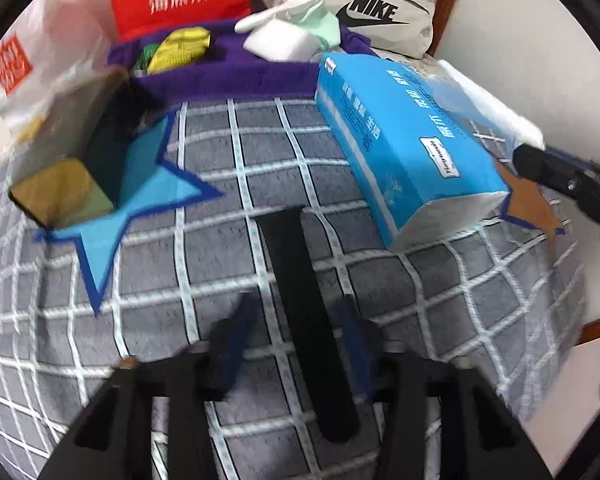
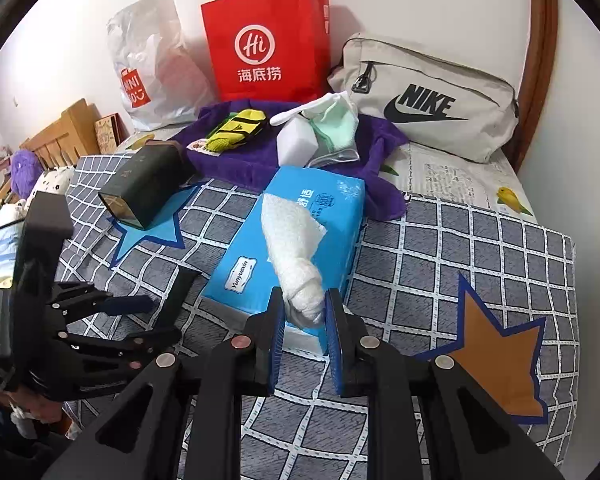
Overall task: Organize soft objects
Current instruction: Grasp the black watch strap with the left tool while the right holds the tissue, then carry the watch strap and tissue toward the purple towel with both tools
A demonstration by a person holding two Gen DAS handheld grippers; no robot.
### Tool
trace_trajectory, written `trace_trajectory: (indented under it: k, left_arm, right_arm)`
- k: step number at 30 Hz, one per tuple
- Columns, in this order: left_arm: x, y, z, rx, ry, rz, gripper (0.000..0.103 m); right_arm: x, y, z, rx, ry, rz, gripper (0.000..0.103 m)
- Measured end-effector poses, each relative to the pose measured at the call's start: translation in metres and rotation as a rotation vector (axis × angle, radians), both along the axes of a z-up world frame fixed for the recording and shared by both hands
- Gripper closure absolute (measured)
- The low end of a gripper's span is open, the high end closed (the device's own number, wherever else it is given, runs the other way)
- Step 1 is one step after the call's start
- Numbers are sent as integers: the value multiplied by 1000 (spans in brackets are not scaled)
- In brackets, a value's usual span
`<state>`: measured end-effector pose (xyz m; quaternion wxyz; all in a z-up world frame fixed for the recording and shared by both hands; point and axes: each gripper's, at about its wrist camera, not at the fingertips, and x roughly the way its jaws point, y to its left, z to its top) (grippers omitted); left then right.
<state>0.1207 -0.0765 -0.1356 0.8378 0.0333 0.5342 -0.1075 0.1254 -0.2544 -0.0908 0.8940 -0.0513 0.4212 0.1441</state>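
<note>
The checked blanket (image 2: 440,248) lies mostly bare toward its right edge. The right gripper (image 2: 305,312) pinches a tissue (image 2: 296,248) rising from the blue pack (image 2: 300,216); the left gripper (image 1: 296,316) clamps a black strap (image 1: 300,300).

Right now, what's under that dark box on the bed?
The dark box lies on a light blue star with a dark blue edge, which sits on the checked blanket. The box covers the star's middle, so nothing there can be seen.
</note>
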Motion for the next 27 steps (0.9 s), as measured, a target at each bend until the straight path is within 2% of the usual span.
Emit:
trace_trajectory:
  k: [2,9,14,17,27]
  left_arm:
    - [0,-2,1,13,-13,-7,79]
    - [8,14,2,-93,23,28,78]
    - [8,4,-2,-46,-10,13,78]
    - [7,1,-2,-23,-30,1,81]
    - [11,13,4,-72,16,11,82]
  right_arm:
    - [-1,2,-1,-5,1,8,84]
    - [-1,0,-3,-5,11,5,84]
    - [0,0,-5,-3,20,0,84]
    - [0,2,-5,-1,21,3,84]
    - [0,7,7,-3,-1,14,84]
